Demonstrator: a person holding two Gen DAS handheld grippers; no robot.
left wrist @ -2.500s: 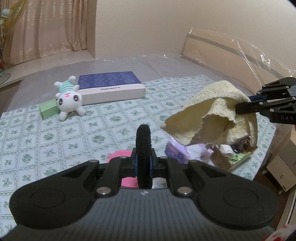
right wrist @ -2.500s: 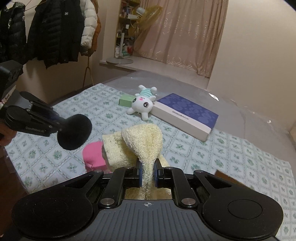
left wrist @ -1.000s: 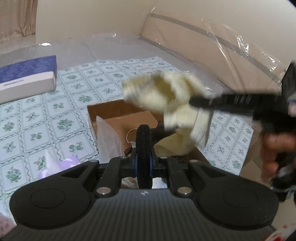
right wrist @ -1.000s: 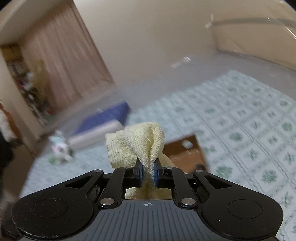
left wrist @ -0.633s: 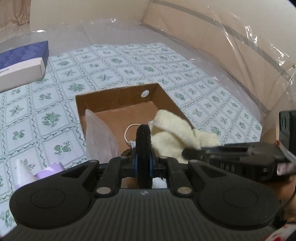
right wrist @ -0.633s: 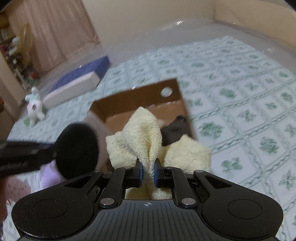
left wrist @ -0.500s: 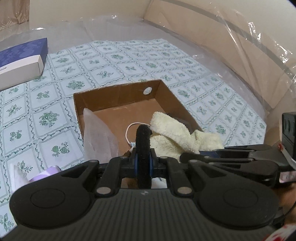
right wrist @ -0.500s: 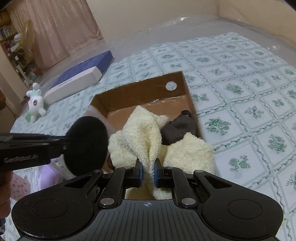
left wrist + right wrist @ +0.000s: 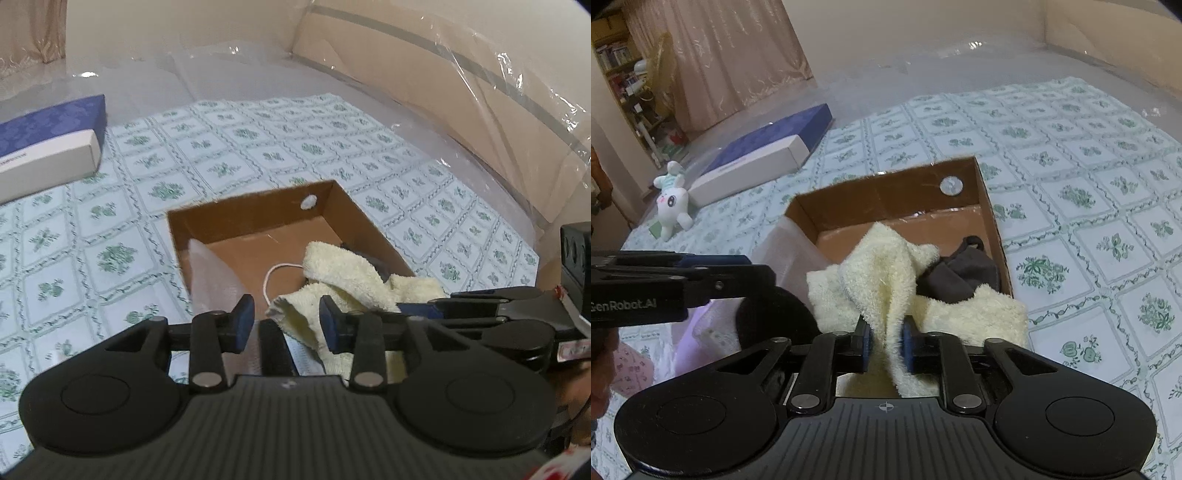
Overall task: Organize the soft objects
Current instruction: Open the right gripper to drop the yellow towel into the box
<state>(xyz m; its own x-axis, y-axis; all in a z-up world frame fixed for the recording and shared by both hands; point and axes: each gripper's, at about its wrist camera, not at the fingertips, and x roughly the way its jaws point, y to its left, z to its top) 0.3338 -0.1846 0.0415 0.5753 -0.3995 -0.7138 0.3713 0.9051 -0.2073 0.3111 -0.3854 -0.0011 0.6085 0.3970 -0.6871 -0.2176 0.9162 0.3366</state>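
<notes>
A cream towel point(image 9: 343, 269) point(image 9: 886, 266) lies bunched in the near right corner of the open cardboard box point(image 9: 251, 214) point(image 9: 886, 192), draped over its near rim. My right gripper point(image 9: 886, 347) point(image 9: 413, 306) is opening, with a fold of the towel standing loosely between its pads. My left gripper point(image 9: 287, 325) point(image 9: 753, 267) is opening too. A black round pad point(image 9: 772, 325) point(image 9: 275, 350) sits edge-on, low between its spread jaws, touching neither pad. A dark grey cloth point(image 9: 964, 273) lies in the box behind the towel.
A clear plastic bag point(image 9: 210, 280) leans at the box's left wall, and a white cord point(image 9: 273, 273) lies inside. A blue and white flat box point(image 9: 764, 147) and a white plush bunny point(image 9: 672, 201) sit far left. A pink item point(image 9: 628, 365) lies at the near left.
The towel came down from the air into the box. Both grippers' jaws have spread. The black pad, pinched in the left gripper before, now sits lower between its parted pads.
</notes>
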